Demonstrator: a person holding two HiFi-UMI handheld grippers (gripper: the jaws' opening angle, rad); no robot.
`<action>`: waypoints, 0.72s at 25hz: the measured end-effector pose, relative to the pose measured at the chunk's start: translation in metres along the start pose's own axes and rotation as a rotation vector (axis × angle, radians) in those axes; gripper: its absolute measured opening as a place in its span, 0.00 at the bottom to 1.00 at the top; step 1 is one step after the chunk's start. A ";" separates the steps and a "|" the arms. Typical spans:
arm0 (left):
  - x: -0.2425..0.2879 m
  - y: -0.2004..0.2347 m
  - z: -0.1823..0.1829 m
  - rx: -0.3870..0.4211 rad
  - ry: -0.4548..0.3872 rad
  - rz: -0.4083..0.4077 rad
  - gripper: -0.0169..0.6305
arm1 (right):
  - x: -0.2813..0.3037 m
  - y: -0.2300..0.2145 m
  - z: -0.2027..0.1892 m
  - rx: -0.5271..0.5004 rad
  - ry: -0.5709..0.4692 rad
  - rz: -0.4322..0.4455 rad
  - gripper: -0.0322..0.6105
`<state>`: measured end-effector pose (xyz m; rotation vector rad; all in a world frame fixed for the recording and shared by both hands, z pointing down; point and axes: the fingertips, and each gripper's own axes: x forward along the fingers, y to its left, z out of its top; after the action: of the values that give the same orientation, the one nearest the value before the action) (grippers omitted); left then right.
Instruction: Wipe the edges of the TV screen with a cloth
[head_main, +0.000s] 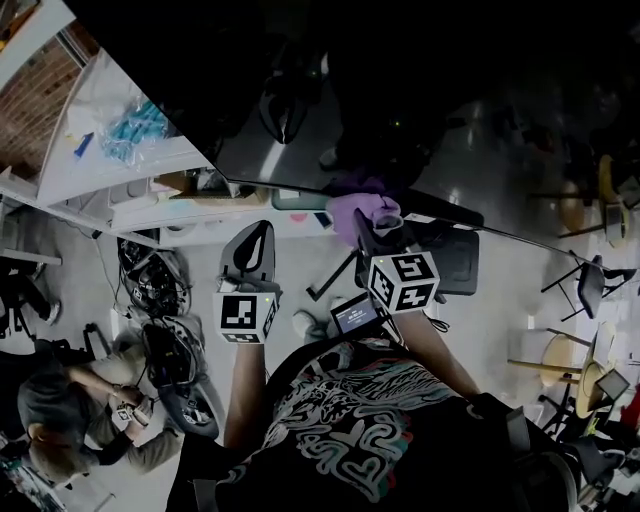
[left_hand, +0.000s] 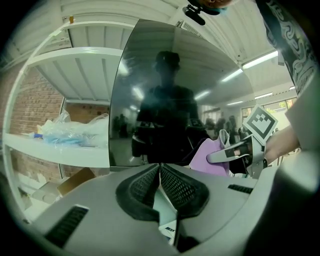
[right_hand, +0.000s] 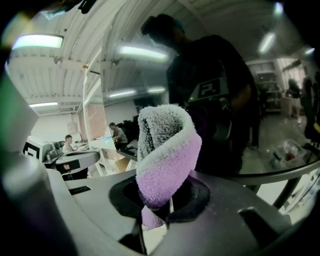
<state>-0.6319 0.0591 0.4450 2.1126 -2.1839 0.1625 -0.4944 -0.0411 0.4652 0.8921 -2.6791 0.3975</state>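
Lilac fluffy cloth (right_hand: 167, 160), folded over, pinched in right claw (right_hand: 162, 202), near dark glossy TV screen (left_hand: 170, 95) lower edge

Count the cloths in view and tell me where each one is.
1. The purple cloth is clamped in the right gripper, held by the TV screen's lower edge. Shelf clutter may hide others.

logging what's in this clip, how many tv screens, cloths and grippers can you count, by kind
TV screens: 1, the dark TV screen
cloths: 1, the purple cloth
grippers: 2, the left gripper with fingers together and empty, the right gripper pinching the cloth
total: 4
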 end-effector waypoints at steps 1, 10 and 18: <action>0.002 0.000 0.001 0.001 0.001 0.006 0.06 | 0.000 0.000 0.000 0.000 -0.002 0.006 0.20; 0.004 -0.006 0.019 -0.002 0.004 0.080 0.06 | 0.003 0.005 0.000 -0.010 0.016 0.084 0.20; 0.007 -0.022 0.028 -0.036 -0.006 0.129 0.06 | 0.003 0.006 0.000 -0.014 0.026 0.152 0.20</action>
<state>-0.6098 0.0475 0.4186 1.9563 -2.3091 0.1259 -0.5007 -0.0377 0.4652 0.6765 -2.7315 0.4199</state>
